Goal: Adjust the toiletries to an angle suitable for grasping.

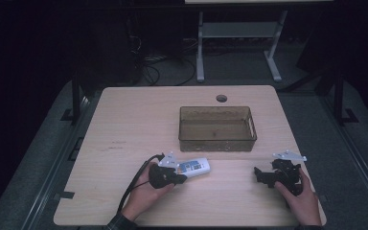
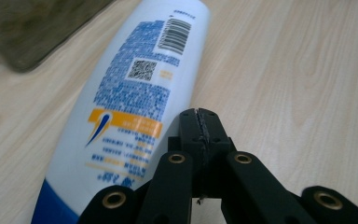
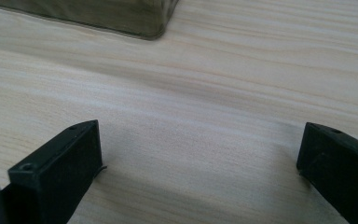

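Black left tongs [image 2: 199,122], pressed together on nothing, sit just beside the white plastic bottle with blue label print [image 2: 135,93] lying flat on the pale wooden bench [image 1: 124,124]. Likely light, smooth, slippery; grip across its narrower body. Right tongs [image 3: 198,154] stand wide.

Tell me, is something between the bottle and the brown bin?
Nothing visible stands between them. The white bottle lies flat just in front of the bin, with bare table between. The left gripper, jaws shut, sits beside the bottle, on its near side.
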Tool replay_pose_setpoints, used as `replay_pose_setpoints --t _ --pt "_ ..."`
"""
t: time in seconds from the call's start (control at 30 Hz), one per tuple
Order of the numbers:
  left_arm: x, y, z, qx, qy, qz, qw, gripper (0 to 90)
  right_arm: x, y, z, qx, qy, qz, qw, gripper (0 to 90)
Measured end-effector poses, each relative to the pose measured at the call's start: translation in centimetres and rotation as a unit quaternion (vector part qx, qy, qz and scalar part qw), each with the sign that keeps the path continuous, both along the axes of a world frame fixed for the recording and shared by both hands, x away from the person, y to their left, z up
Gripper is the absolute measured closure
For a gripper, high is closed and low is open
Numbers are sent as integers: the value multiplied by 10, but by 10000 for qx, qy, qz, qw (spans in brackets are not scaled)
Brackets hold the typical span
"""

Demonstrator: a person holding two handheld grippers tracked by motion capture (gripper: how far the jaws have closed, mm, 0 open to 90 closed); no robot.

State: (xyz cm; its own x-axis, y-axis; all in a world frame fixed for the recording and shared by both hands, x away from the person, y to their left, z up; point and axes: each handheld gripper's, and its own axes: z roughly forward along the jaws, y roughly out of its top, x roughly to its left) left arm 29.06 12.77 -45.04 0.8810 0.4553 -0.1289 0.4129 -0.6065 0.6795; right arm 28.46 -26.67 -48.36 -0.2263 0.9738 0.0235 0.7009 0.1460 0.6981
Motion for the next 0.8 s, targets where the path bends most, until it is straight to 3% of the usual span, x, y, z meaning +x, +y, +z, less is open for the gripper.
replay_pose_setpoints --t 0.8 --pt "15 35 3 88 -124 503 9986 900 0 0 0 1 1 1 10000 0"
